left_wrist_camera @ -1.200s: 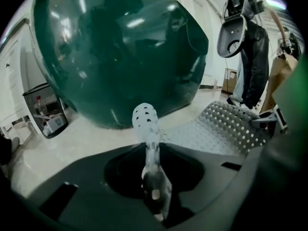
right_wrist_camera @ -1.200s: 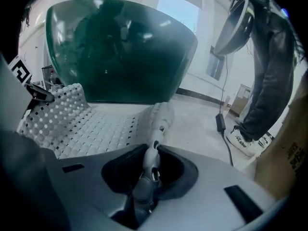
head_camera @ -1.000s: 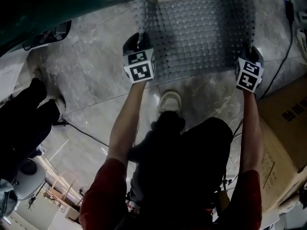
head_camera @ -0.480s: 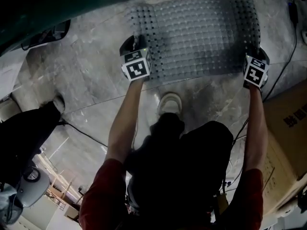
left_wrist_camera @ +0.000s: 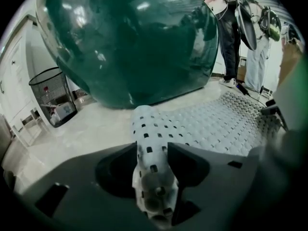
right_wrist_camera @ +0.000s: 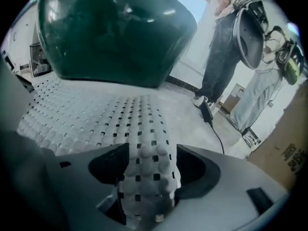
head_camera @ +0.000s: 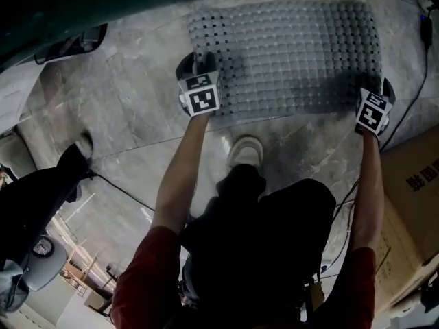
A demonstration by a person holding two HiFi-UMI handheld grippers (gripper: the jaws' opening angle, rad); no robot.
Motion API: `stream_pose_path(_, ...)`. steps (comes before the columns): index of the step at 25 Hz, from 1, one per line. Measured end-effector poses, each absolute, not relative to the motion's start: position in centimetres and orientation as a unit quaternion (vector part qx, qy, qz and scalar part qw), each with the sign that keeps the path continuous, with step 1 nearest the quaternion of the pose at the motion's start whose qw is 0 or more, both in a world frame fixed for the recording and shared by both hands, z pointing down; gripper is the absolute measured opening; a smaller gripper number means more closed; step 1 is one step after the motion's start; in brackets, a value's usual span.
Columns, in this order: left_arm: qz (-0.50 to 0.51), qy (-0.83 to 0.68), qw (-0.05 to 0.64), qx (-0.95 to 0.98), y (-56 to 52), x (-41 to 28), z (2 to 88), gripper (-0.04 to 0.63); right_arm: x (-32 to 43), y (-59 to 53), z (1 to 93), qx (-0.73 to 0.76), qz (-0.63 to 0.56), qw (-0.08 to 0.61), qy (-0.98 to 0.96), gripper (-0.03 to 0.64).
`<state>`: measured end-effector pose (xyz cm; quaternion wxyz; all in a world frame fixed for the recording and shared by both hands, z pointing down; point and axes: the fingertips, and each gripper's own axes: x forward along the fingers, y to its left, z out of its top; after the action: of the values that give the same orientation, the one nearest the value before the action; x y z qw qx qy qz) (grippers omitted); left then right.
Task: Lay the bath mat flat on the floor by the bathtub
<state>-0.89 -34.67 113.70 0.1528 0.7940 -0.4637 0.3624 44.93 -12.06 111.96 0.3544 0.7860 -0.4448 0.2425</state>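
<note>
The grey perforated bath mat (head_camera: pixel 288 53) lies spread on the stone floor beside the dark green bathtub (head_camera: pixel 82 5). My left gripper (head_camera: pixel 197 64) is at the mat's near left corner and my right gripper (head_camera: pixel 374 91) at its near right corner. In the left gripper view the jaws (left_wrist_camera: pixel 153 153) are opening, and a raised fold of the mat (left_wrist_camera: pixel 149 138) still lies between them. In the right gripper view the jaws (right_wrist_camera: pixel 149 167) are opening too, around a humped strip of the mat (right_wrist_camera: pixel 144 143). The bathtub (left_wrist_camera: pixel 130 37) rises just beyond the mat.
A cardboard box (head_camera: pixel 411 204) stands at the right, with a black cable (head_camera: pixel 411 67) running past the mat's right end. My shoe (head_camera: pixel 245 148) sits just short of the mat. A wire waste basket (left_wrist_camera: pixel 50 95) stands left of the tub. People (right_wrist_camera: pixel 226 47) stand beyond the mat's far end.
The mat has come down and spread flatter on the floor. My right gripper has moved outward to the right, and both pairs of jaws have widened around the mat's corners.
</note>
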Motion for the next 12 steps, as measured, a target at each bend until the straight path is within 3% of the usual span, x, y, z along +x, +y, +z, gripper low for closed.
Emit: stream_pose_path(12,0.294,-0.457,0.135,0.829,-33.3,1.8,106.8,0.219,35.2,-17.7,103.6,0.787,0.197,0.212,-0.544,0.305)
